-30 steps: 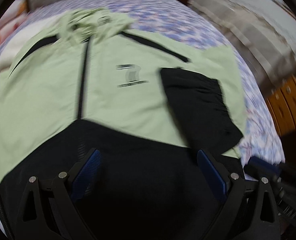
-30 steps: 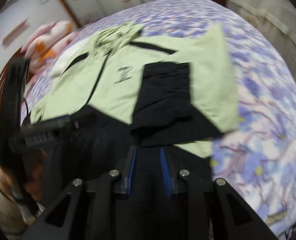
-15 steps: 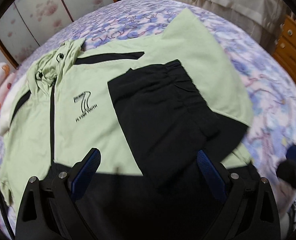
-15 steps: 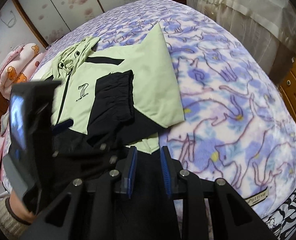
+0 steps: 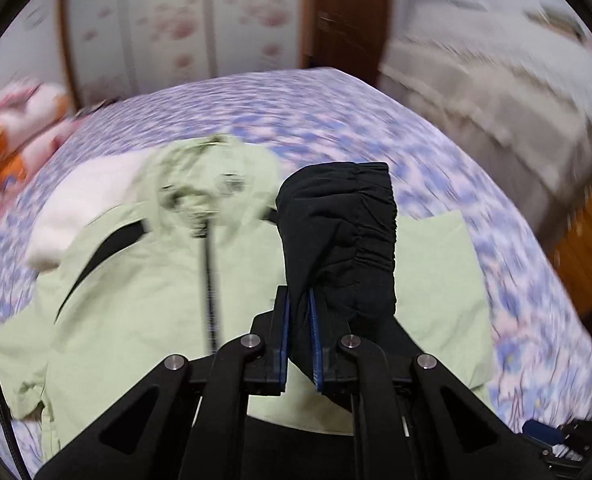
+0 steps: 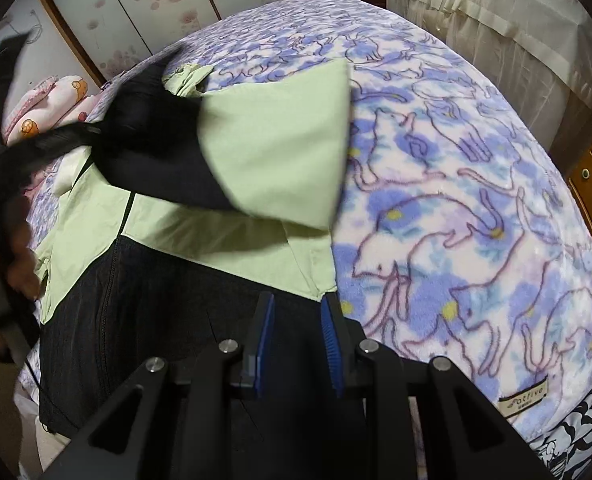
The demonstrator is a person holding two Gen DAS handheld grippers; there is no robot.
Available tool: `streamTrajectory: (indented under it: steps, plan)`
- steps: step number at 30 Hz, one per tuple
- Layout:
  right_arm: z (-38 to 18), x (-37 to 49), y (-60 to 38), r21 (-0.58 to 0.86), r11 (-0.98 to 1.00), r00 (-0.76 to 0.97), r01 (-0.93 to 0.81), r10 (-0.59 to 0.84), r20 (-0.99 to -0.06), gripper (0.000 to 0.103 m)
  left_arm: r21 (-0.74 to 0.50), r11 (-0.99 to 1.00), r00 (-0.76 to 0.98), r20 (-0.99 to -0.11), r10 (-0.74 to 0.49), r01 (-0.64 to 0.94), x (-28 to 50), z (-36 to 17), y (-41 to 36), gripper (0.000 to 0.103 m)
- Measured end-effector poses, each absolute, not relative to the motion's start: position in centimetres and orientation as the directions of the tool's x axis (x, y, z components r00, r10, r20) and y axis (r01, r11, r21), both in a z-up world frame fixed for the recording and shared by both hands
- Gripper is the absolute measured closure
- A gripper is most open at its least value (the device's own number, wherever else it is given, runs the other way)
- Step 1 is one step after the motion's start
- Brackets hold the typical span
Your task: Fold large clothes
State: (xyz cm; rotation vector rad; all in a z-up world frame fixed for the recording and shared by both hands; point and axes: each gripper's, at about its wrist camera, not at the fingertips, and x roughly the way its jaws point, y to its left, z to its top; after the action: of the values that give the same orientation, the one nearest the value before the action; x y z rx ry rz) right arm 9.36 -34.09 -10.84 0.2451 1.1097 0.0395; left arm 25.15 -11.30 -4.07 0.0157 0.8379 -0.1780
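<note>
The green-and-black jacket [image 5: 136,280] is lying spread front-up on the blanket [image 6: 476,200] that is covering the bed, its hood [image 5: 212,176] pointing toward the far wall and its black lower panel [image 6: 156,320] nearest the cameras. The left gripper [image 5: 299,300] is pinching the black cuff end of the sleeve [image 5: 344,232]; its jaws have just been closing and are now pressing on a fold of that cloth, the cuff standing up above the jacket's chest. In the right wrist view the sleeve is stretching up and across the jacket, its green upper part [image 6: 280,152] lifting off the blanket. The right gripper [image 6: 298,312] is hovering at the jacket's near edge, just beside its green corner, jaws narrowly parted with nothing between them.
</note>
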Motion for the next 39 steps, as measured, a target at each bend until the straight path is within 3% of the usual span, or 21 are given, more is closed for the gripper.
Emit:
streamTrajectory:
  steps: [2, 3, 4, 10, 17, 20, 26, 32, 36, 39]
  plan:
    - [-11.5, 9.5, -33.9, 0.215, 0.973, 0.429, 0.084, 0.160, -0.889, 0.079, -0.148, 0.983, 0.624, -0.760, -0.181, 0.105, 25.5, -5.2, -7.4, 0.078]
    - [-11.8, 9.5, -33.7, 0.217, 0.973, 0.418, 0.082, 0.164, -0.893, 0.079, -0.205, 0.978, 0.596, -0.780, -0.191, 0.044, 25.6, -6.5, -4.8, 0.059]
    - [-12.1, 9.5, -33.5, 0.214, 0.974, 0.412, 0.077, 0.165, -0.896, 0.079, -0.234, 0.972, 0.578, -0.793, -0.192, 0.002, 25.5, -7.6, -3.2, 0.049]
    - [-12.7, 10.0, -32.1, 0.175, 0.984, 0.396, 0.033, 0.148, -0.906, 0.079, -0.353, 0.923, 0.488, -0.839, -0.241, -0.151, 25.4, -13.2, 4.2, 0.048]
    - [-12.1, 12.1, -31.5, 0.134, 0.991, 0.422, 0.022, 0.112, -0.900, 0.079, -0.464, 0.876, 0.437, -0.821, -0.368, -0.133, 28.5, -14.0, 4.2, 0.048]
    - [-11.9, 12.9, -30.9, 0.133, 0.991, 0.431, 0.016, 0.114, -0.895, 0.079, -0.365, 0.926, 0.386, -0.871, -0.303, -0.098, 30.4, -13.5, 1.2, 0.046]
    - [-12.6, 13.9, -29.6, 0.137, 0.991, 0.413, -0.006, 0.127, -0.902, 0.079, -0.109, 0.994, 0.304, -0.948, -0.097, -0.021, 34.8, -13.1, -5.9, 0.034]
    - [-13.9, 13.7, -29.7, 0.123, 0.992, 0.386, 0.006, 0.111, -0.916, 0.079, 0.230, 0.973, 0.216, -0.951, 0.223, 0.006, 37.4, -15.5, -10.9, 0.033]
    - [-14.1, 13.8, -30.1, 0.117, 0.993, 0.383, 0.017, 0.101, -0.918, 0.079, 0.322, 0.946, 0.193, -0.930, 0.314, 0.015, 37.8, -17.2, -12.1, 0.027]
    - [-14.1, 14.3, -30.5, 0.108, 0.994, 0.393, 0.022, 0.091, -0.915, 0.079, 0.277, 0.961, 0.197, -0.943, 0.268, 0.019, 37.8, -17.2, -11.5, 0.027]
